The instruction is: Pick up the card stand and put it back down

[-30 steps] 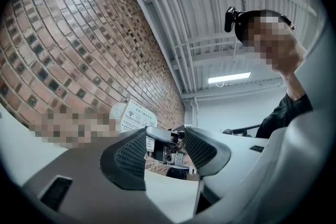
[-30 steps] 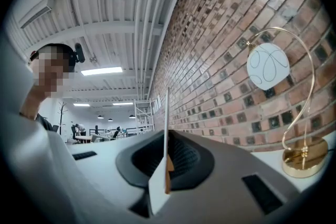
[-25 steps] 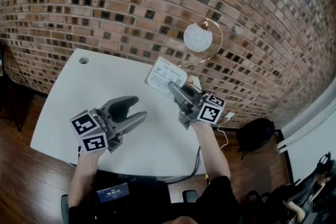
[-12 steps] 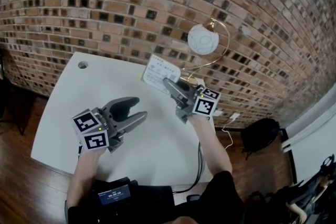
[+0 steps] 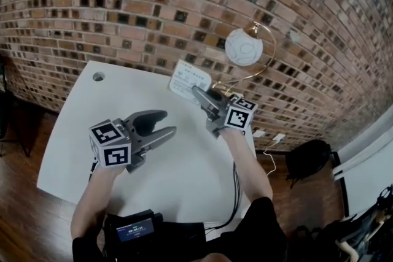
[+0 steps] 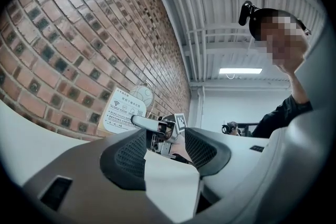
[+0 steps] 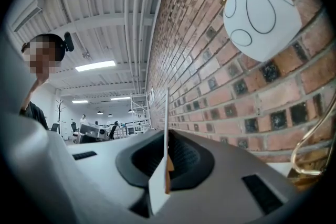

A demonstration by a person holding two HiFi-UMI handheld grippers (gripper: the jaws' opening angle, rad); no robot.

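The card stand (image 5: pixel 191 80) is a white printed card in a low holder, near the brick wall at the table's far edge. My right gripper (image 5: pixel 196 91) is shut on it. In the right gripper view the card stand (image 7: pixel 166 128) shows edge-on between the two pads. Whether its foot touches the table I cannot tell. My left gripper (image 5: pixel 167 122) stands open over the middle of the table with nothing in it. The left gripper view has the card stand (image 6: pixel 124 112) ahead, beyond the open left gripper (image 6: pixel 165 139).
A white globe lamp (image 5: pixel 243 48) on a gold arc stands just right of the card, close to the brick wall (image 5: pixel 123 3). The white table (image 5: pixel 80 126) has a cable hole (image 5: pixel 98 77) at its far left. A cable (image 5: pixel 234 184) hangs off the near edge.
The right gripper has carried the card stand leftward, away from the lamp, and a little lower. The open left gripper has moved forward over the table.
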